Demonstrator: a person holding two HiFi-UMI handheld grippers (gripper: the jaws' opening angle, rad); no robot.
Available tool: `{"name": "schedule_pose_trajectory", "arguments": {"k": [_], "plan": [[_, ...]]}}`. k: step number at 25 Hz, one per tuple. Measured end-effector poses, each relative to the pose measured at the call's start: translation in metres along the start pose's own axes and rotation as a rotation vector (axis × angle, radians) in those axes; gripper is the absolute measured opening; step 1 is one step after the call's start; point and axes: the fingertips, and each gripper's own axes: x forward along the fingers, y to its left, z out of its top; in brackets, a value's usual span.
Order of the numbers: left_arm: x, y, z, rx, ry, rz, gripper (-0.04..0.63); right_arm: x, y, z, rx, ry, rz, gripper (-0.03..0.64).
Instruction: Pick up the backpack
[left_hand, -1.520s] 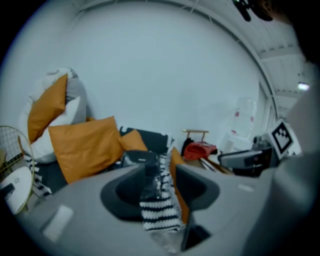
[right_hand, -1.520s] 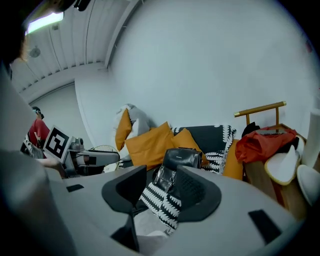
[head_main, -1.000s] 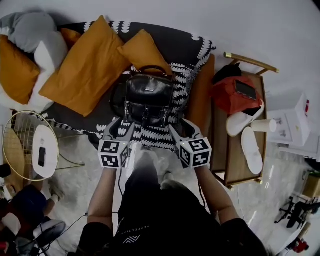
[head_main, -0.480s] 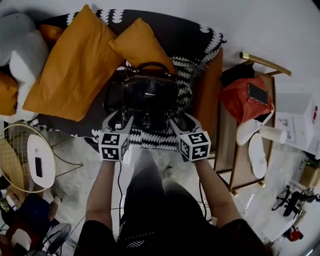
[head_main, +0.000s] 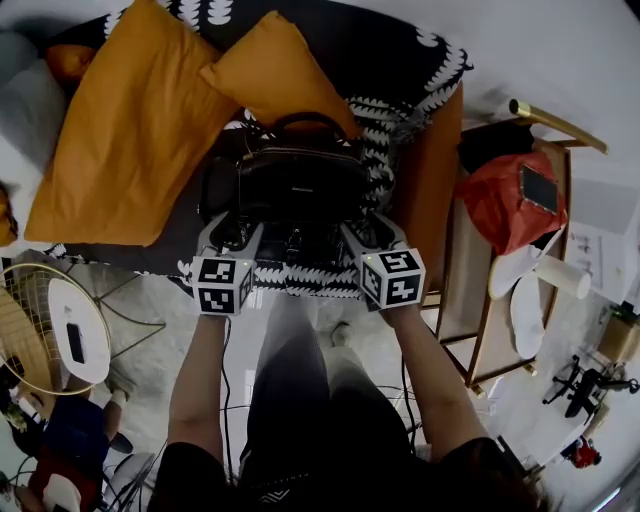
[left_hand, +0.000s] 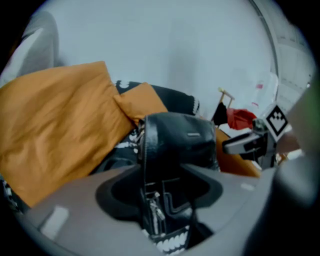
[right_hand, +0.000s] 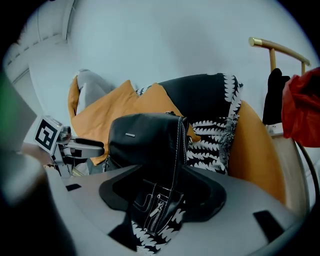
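As we stood at the front of the sofa, the backpack sat upright near that sofa's front edge, on a black blanket with white print that covered the seat. Our left gripper held its jaws pinched on the backpack's lower left corner, with leather and a zip pull filling the narrow gap between them. Our right gripper was likewise clamped on the lower right corner, with a stitched pocket and zip between its jaws. Both met the backpack at the sofa's front edge. A large pillow leaned at the sofa's left end and a small pillow lay toward its back. Just past the sofa's right side stood a wooden surface carrying a red bag.
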Motion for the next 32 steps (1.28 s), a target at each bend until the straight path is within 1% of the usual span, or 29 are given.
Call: {"name": "schedule_pose_trajectory", "arguments": {"k": [4, 7, 12, 18, 23, 26, 28, 32], "plan": [[0.009, 0.009, 0.000, -0.022, -0.018, 0.007, 0.238, 0.016, -0.009, 0.001, 0.015, -0.005, -0.001, 0.228], [0.015, 0.009, 0.003, -0.017, -0.033, -0.012, 0.255, 0.024, -0.013, 0.003, 0.023, -0.013, 0.014, 0.256], [0.028, 0.009, 0.010, -0.014, -0.050, -0.037, 0.279, 0.035, -0.017, 0.007, 0.026, -0.022, 0.031, 0.282], [0.041, 0.015, 0.011, -0.035, -0.060, -0.038, 0.282, 0.046, -0.020, 0.008, 0.030, -0.017, 0.040, 0.285], [0.048, 0.017, 0.011, -0.052, -0.071, -0.056, 0.276, 0.050, -0.021, 0.008, 0.040, -0.011, 0.034, 0.276], [0.048, 0.015, 0.011, -0.048, -0.072, -0.069, 0.249, 0.049, -0.020, 0.008, 0.042, -0.002, 0.029, 0.257], [0.046, 0.013, 0.012, -0.042, -0.068, -0.080, 0.232, 0.048, -0.017, 0.009, 0.037, 0.004, 0.029, 0.234], [0.041, 0.006, 0.013, -0.030, -0.073, -0.098, 0.192, 0.044, -0.009, 0.010, 0.005, -0.003, 0.032, 0.165]]}}
